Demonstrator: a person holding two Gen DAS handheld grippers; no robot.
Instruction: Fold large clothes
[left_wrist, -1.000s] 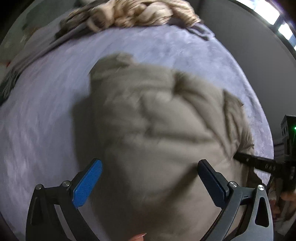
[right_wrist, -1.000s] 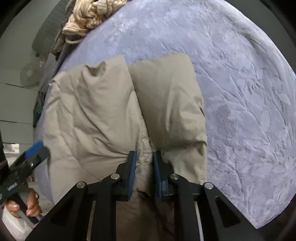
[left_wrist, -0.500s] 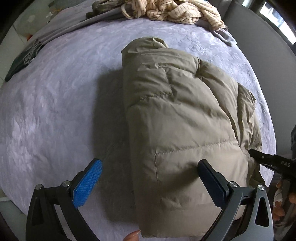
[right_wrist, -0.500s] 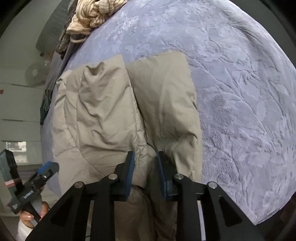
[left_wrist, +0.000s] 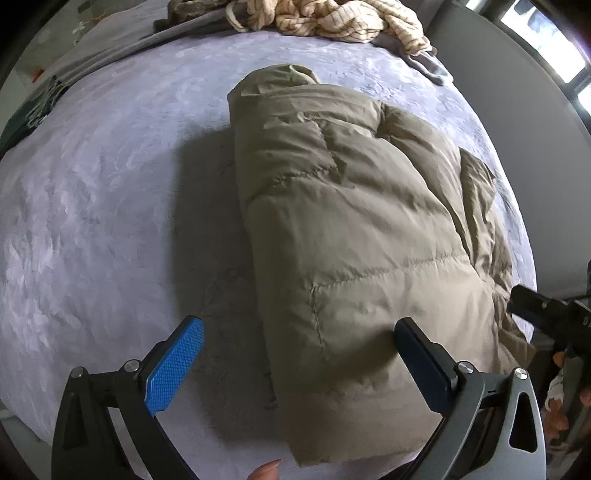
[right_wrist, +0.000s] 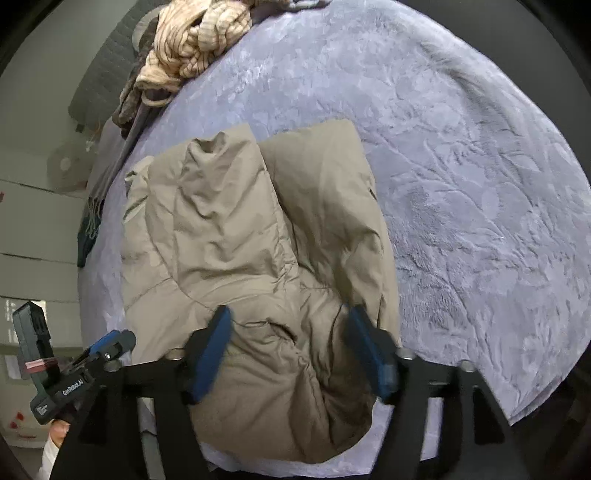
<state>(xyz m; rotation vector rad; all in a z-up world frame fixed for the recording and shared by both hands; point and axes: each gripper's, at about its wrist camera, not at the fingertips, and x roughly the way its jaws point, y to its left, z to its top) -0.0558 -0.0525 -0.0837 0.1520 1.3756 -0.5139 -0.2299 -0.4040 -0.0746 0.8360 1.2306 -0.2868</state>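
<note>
The big purple bed (left_wrist: 92, 206) fills both views. The tan puffy coat (left_wrist: 351, 229) lies folded on it, long way running from the bottom of the frame up to the top middle. The right hand-held gripper (right_wrist: 290, 345) sits right over the coat's near end; its jaws have just been opening and now stand spread, pinching nothing. The left hand-held gripper (left_wrist: 299, 363) is spread wide too, over the coat's left edge.

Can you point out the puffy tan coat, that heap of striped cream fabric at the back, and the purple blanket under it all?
puffy tan coat (left_wrist: 354, 236): left wrist view, on its quilted top panel.
striped cream fabric (left_wrist: 325, 18): left wrist view, middle of the crumpled heap.
purple blanket (right_wrist: 480, 192): right wrist view, a bare patch right of the coat.
</note>
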